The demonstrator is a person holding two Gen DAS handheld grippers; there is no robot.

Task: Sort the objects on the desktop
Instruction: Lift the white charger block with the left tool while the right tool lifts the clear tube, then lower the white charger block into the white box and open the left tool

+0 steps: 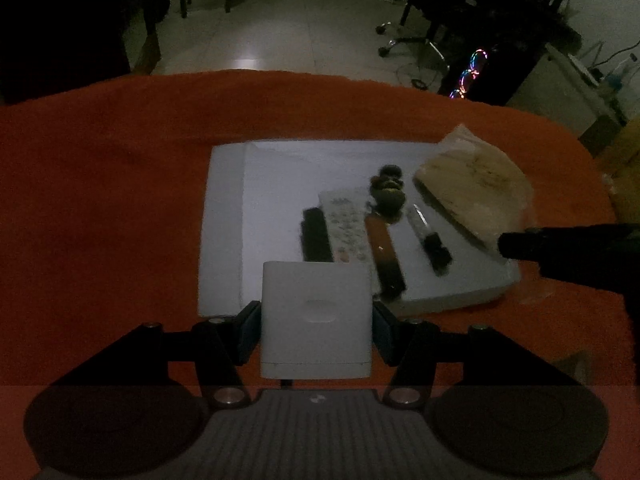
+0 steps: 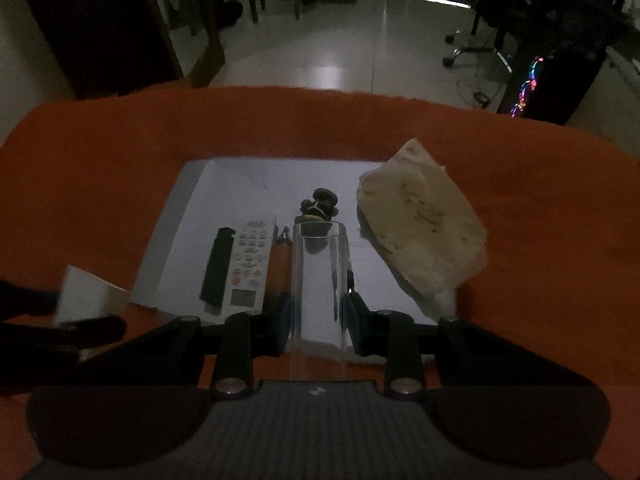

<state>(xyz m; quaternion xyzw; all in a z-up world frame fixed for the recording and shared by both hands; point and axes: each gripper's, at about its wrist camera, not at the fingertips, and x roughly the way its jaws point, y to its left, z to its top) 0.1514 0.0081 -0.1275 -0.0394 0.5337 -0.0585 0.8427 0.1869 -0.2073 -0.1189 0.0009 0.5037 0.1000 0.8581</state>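
My left gripper [image 1: 316, 322] is shut on a white box [image 1: 316, 320] and holds it above the near edge of a white board [image 1: 228, 216]; the box also shows at the left of the right wrist view [image 2: 86, 296]. My right gripper [image 2: 318, 314] is shut on a clear glass tube [image 2: 319, 276] over the board's [image 2: 240, 184] near edge. On the board lie a white remote [image 2: 250, 264], a black bar [image 2: 218, 272], an orange pen [image 2: 280, 264], a dark figurine [image 2: 320, 204] and a beige tissue pack [image 2: 424, 236].
An orange cloth [image 1: 100, 200] covers the table. A black-capped pen [image 1: 430, 240] lies on the board in the left wrist view. Beyond the table's far edge are a tiled floor, an office chair [image 1: 416, 36] and a computer with coloured lights [image 1: 472, 72].
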